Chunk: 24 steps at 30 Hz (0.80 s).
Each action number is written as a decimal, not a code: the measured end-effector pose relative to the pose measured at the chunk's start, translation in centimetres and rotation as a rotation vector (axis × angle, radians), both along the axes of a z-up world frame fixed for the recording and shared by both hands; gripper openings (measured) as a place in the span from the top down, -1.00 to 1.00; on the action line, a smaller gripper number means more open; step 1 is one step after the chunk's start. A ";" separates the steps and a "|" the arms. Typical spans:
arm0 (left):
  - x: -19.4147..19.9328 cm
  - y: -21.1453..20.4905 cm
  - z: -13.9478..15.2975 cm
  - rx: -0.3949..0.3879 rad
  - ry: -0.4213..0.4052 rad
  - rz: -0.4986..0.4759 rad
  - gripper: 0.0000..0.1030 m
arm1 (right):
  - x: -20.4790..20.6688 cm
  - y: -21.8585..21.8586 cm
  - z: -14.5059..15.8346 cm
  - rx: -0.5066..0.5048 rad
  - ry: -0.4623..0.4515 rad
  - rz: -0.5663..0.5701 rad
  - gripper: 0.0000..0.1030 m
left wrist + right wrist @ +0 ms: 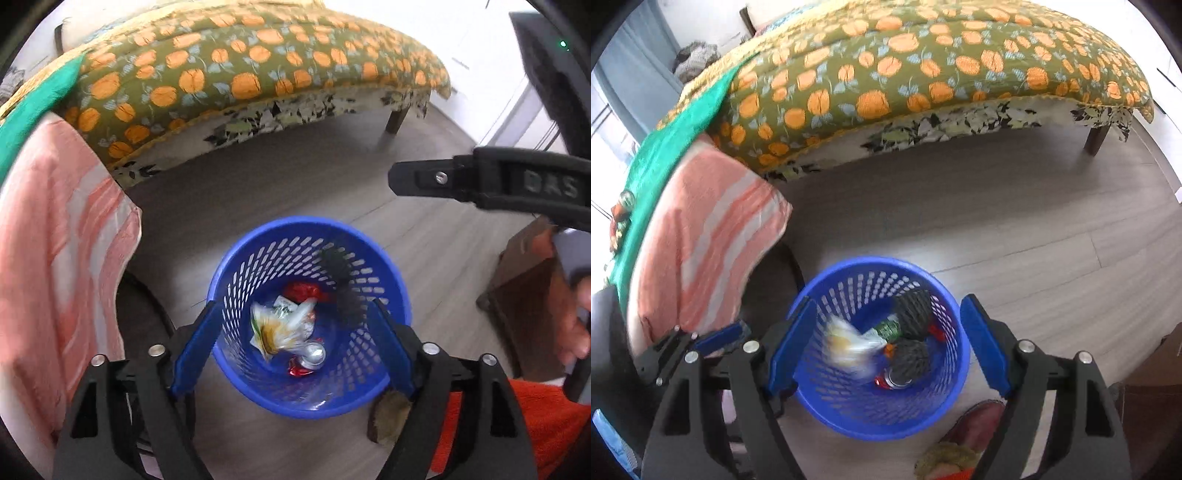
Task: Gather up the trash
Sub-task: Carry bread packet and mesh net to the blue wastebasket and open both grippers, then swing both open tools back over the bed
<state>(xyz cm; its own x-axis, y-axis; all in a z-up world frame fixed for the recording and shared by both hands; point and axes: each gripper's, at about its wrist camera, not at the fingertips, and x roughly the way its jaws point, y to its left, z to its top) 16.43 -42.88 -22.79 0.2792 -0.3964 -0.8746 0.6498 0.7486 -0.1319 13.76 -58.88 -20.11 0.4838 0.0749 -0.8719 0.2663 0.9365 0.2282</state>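
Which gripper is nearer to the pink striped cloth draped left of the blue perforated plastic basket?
Left. The left gripper hangs just beside the pink striped cloth; the right gripper hangs over the blue perforated plastic basket, farther from the cloth.

**Count of things in view**

One blue basket (882, 417) stands on the floor. Inside it: two dark ridged balls (912, 314), one white crumpled wrapper (849, 345), one silver can (314, 356), and red scraps too jumbled to count. One bed (923, 74). One striped pink cloth (701, 229).
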 end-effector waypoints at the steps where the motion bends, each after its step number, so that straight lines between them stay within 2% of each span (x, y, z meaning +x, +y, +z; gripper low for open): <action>1: -0.2 0.3 0.6 -0.009 -0.006 0.003 -0.61 | 0.0 0.1 0.3 -0.003 -0.009 -0.005 -0.52; 5: -2.1 3.3 4.9 -0.086 -0.030 0.003 -0.68 | -0.3 1.5 3.5 -0.068 -0.099 -0.023 -0.55; 8: -4.4 7.6 8.3 -0.144 -0.067 0.003 -0.78 | -0.8 4.0 6.3 -0.159 -0.198 -0.022 -0.63; 10: -5.4 10.3 9.3 -0.156 -0.084 0.009 -0.80 | -1.2 6.0 7.6 -0.195 -0.261 -0.011 -0.64; 13: -6.9 15.1 9.8 -0.127 -0.112 0.039 -0.80 | -1.4 10.4 8.8 -0.236 -0.344 0.056 -0.65; 16: -7.4 20.4 9.5 -0.054 -0.155 0.123 -0.80 | -1.3 14.4 8.7 -0.277 -0.375 0.138 -0.65; 18: -6.9 24.4 9.4 -0.010 -0.181 0.209 -0.80 | -1.5 17.9 8.3 -0.268 -0.384 0.205 -0.65; 24: -2.3 34.8 9.9 -0.007 -0.187 0.520 -0.80 | -2.3 27.9 7.4 -0.182 -0.404 0.393 -0.65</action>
